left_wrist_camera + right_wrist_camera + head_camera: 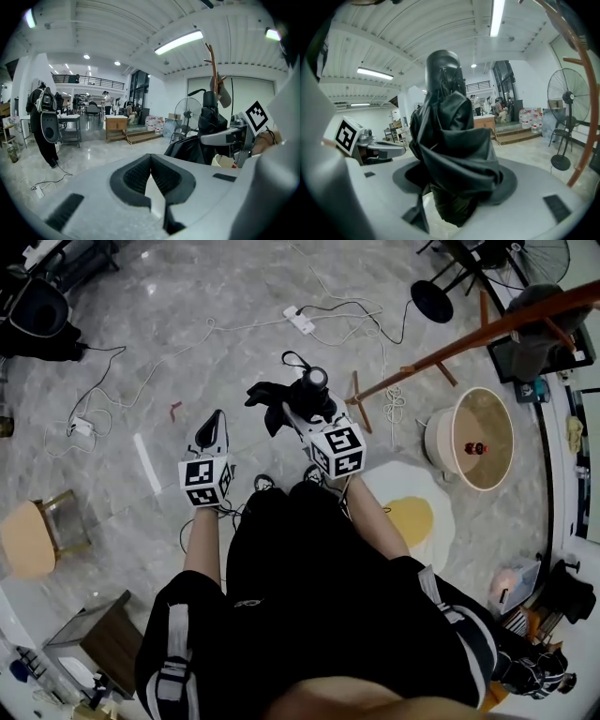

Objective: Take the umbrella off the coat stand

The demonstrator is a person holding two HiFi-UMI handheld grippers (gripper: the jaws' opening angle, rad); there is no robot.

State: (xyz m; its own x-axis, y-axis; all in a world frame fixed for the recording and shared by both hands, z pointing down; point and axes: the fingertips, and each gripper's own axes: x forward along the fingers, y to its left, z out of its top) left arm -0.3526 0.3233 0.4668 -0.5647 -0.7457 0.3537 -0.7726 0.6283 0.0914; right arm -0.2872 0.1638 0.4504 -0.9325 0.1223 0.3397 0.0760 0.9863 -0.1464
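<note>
My right gripper (302, 411) is shut on a folded black umbrella (292, 397), which hangs in the air in front of me. In the right gripper view the umbrella (451, 154) stands upright between the jaws and fills the middle, its rounded handle end on top. The brown wooden coat stand (469, 338) slants across the upper right, apart from the umbrella; one curved arm of the coat stand (581, 93) shows at the right edge. My left gripper (216, 423) is shut and holds nothing, a little left of the umbrella. From the left gripper view the umbrella (209, 123) is seen to the right.
A round white tub with a wooden lid (469, 439) stands by an egg-shaped rug (412, 514). A power strip (300, 321) and cables lie on the marble floor. A standing fan (566, 123) is on the right, and a wooden stool (30, 540) on the left.
</note>
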